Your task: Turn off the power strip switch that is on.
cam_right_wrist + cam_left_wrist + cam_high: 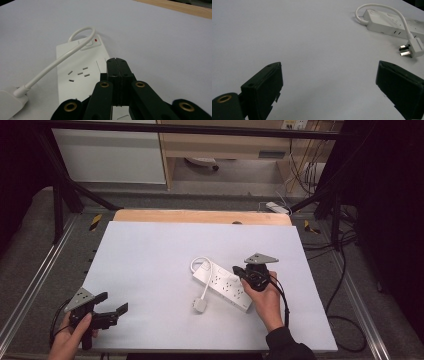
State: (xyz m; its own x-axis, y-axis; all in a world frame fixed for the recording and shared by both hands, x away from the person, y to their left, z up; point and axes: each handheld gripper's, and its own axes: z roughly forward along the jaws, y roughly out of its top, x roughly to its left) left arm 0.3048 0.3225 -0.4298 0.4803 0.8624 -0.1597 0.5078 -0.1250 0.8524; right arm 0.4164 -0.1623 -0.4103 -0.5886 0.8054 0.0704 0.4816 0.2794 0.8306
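Left tool (112,312): low at the near-left corner of the worktop (150,250), held in the person's left hand (70,340). Jaws spread wide, nothing between them; in the left gripper view bare white surface lies between the two pads (265,87).

Centre: white power strip (222,284) lies flat on the worktop, angled from far-left to near-right. Its short cord (200,265) loops out of the far end and doubles back across the strip body to the plug (200,305), which rests on the worktop just beside the strip's near edge, pins showing.

Right tool (241,271): over the strip's right half, held in the right hand (265,302). In the right gripper view its jaws are pressed together, tips (117,65) right above or on the strip's top face, near a socket; it grips nothing. Contact cannot be confirmed.

Handling, as judged: strip is rigid plastic, light, smooth-sided, likely to slide on this slick surface if pushed. Best hold is across the narrow width of the body. Cord is stiff-springy and will tug the plug along; plug is small, hard, graspable across its flat sides, clear of the pins.
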